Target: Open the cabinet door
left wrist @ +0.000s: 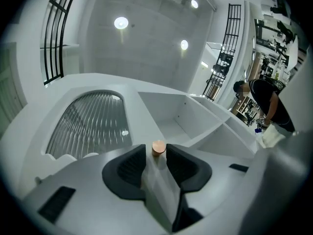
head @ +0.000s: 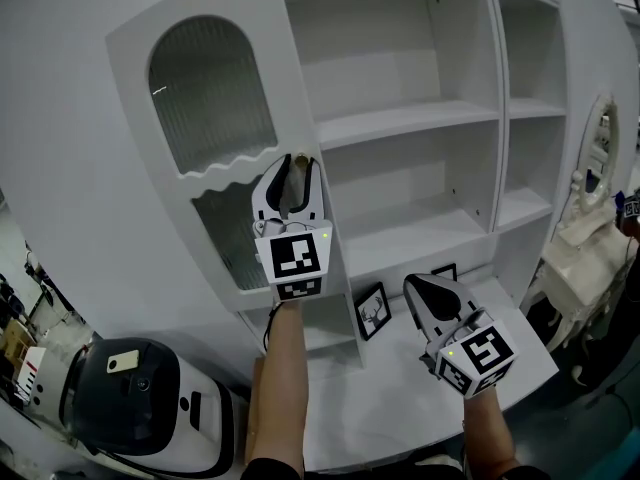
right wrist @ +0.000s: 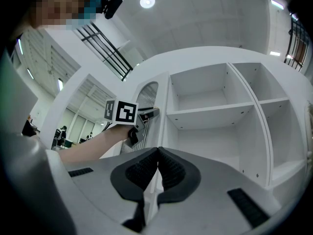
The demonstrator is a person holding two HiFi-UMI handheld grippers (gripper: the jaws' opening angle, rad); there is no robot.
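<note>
The white cabinet door (head: 130,118) with ribbed glass panes (left wrist: 93,124) stands swung out to the left of the bare shelves (head: 405,123). My left gripper (head: 298,165) is raised at the door's free edge. In the left gripper view its jaws (left wrist: 156,152) straddle that edge, and the small copper-coloured knob (left wrist: 158,147) sits between the dark pads with a slight gap, so the gripper is open. My right gripper (head: 413,282) hovers lower right above the counter, shut with nothing in it (right wrist: 157,153). In the right gripper view the left gripper (right wrist: 148,114) shows at the door edge.
Two small black picture frames (head: 372,311) (head: 443,271) lean on the white counter (head: 400,388) under the shelves. A white and black appliance (head: 140,398) sits at lower left. White furniture with an oval mirror (head: 598,158) stands at right. A person (left wrist: 266,104) works far behind.
</note>
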